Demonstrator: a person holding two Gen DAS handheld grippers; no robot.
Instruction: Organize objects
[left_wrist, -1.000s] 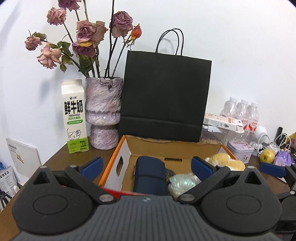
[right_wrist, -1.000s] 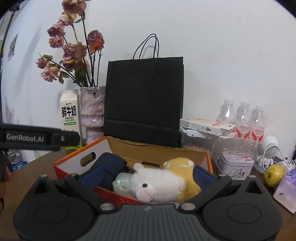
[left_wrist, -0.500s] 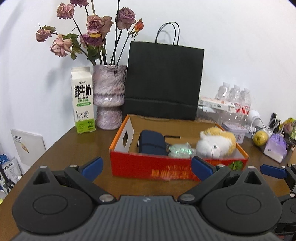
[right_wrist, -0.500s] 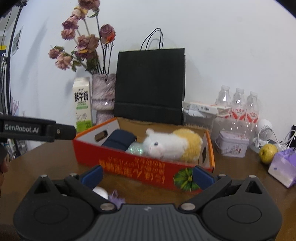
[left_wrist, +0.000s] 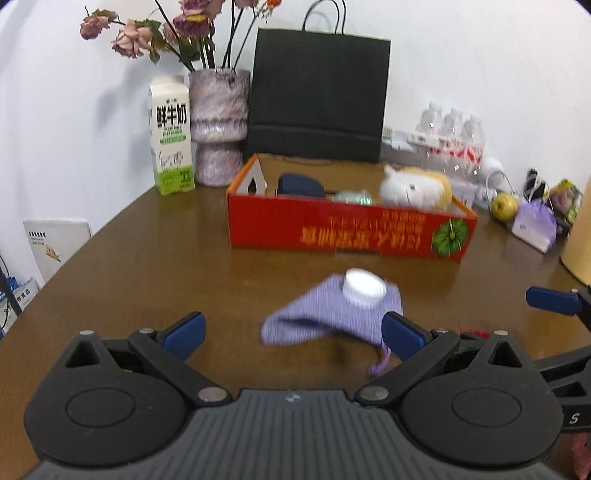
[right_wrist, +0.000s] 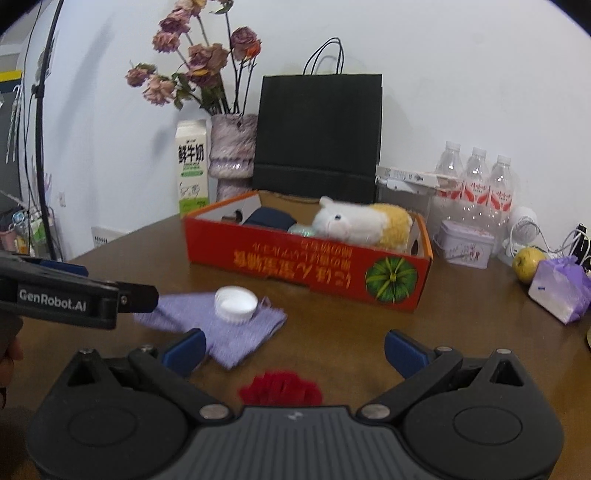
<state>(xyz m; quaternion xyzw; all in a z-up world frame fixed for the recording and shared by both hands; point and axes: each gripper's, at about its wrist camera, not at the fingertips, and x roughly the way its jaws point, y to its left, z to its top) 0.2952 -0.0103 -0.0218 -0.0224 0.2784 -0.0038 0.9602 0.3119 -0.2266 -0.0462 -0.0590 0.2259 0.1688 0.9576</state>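
Observation:
A red cardboard box (left_wrist: 351, 232) (right_wrist: 306, 266) sits mid-table and holds a white and yellow plush toy (left_wrist: 413, 188) (right_wrist: 362, 223), a dark blue case (left_wrist: 299, 184) (right_wrist: 267, 218) and a pale green item (left_wrist: 351, 196). In front of it lie a purple knitted cloth (left_wrist: 328, 317) (right_wrist: 236, 328) with a white cap (left_wrist: 364, 286) (right_wrist: 235, 303) on it, and a red flower-like piece (right_wrist: 280, 391). My left gripper (left_wrist: 291, 332) is open and empty just before the cloth. My right gripper (right_wrist: 293, 349) is open and empty above the red piece.
At the back stand a milk carton (left_wrist: 170, 134), a vase of dried roses (left_wrist: 218, 125), a black paper bag (left_wrist: 317, 99) and water bottles (right_wrist: 476, 181). A tin (right_wrist: 463, 243), a yellow-green fruit (right_wrist: 528, 264) and a purple pouch (right_wrist: 561, 288) sit right.
Both grippers have pulled back and away from the box, which now sits farther off. The cloth, cap and red piece on the table have come into view.

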